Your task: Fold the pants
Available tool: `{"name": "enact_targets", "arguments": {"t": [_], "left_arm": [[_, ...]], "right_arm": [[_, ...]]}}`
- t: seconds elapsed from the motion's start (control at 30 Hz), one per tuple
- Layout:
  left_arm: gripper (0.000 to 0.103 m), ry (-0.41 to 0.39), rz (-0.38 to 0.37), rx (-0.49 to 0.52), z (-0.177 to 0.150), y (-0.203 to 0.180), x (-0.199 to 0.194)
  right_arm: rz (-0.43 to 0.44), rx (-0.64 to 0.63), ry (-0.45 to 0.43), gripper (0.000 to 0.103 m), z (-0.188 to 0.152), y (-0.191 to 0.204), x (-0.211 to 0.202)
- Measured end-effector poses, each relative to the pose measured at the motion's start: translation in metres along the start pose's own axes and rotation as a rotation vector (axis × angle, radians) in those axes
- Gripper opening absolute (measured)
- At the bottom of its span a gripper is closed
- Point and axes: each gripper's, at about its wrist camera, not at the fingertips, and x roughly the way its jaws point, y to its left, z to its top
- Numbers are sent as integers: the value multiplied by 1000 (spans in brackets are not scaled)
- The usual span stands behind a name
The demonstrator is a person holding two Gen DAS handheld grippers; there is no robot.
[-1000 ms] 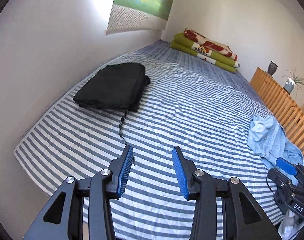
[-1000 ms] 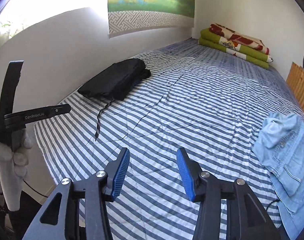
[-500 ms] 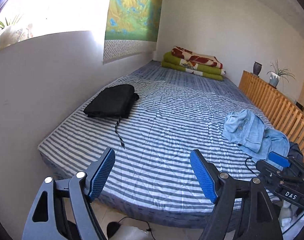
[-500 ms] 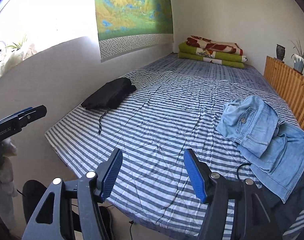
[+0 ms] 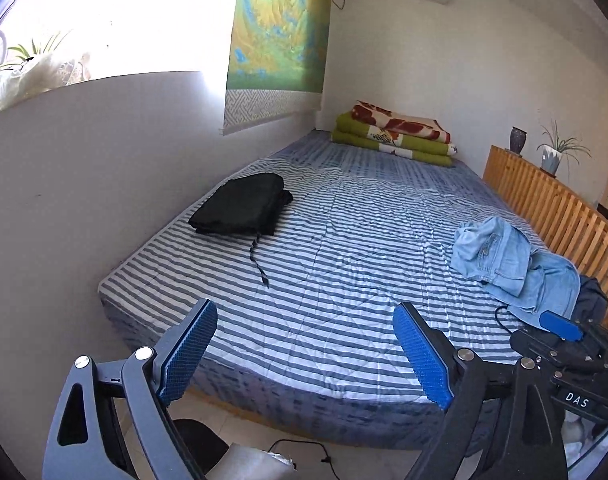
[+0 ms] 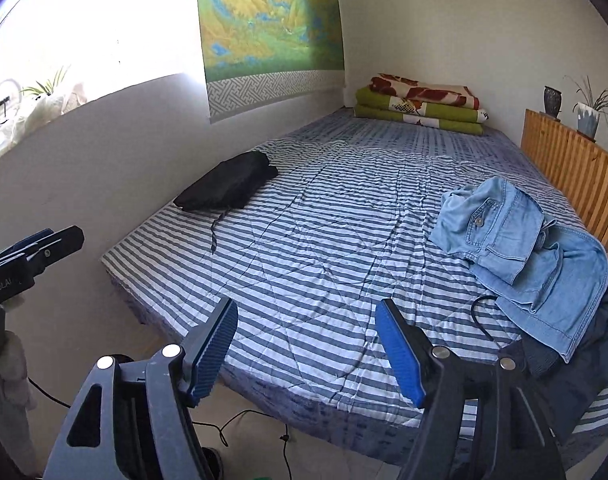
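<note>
1. black folded pants (image 5: 240, 204): far left of the striped bed (image 5: 344, 280), near the wall; drawstring trails loose toward the bed's near edge.
2. left gripper (image 5: 304, 354): jaws just widened, spread, nothing between.
3. right gripper (image 6: 306, 354): jaws just widened, spread, empty.
4. blue denim pants (image 6: 516, 252): crumpled at the bed's right, over a dark garment, possibly more pants. advice: pinch the waistband corners, drag to bare sheet, flatten before folding.

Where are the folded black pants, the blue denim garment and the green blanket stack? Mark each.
folded black pants (image 5: 240, 205), left wrist view, top panel.
blue denim garment (image 6: 504, 236), right wrist view, pocket area.
green blanket stack (image 6: 420, 114), right wrist view, front fold.
</note>
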Motion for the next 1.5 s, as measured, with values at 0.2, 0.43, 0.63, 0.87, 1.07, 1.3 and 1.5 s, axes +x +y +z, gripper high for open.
{"name": "enact_targets", "arguments": {"t": [0.2,0.43,0.63,0.87,1.07,1.3,1.5], "left_arm": [[93,-6,-14,-6,4,8,4],[93,-15,-1,-15,8,12,10],[94,20,23,-25,13,16,33],[94,35,26,-14,20,10,58],[94,48,18,-20,21,8,70],[94,46,18,-20,19,6,73],[95,43,23,-25,14,7,70]], "right_arm": [[-21,-36,-14,68,-4,14,-7],[-22,-49,-19,69,1,16,-6],[-14,-87,-36,69,6,19,4],[-1,-65,-10,69,3,10,23],[-18,-51,0,69,3,4,29],[-22,-40,5,69,3,1,31],[-20,-51,8,69,1,3,29]]}}
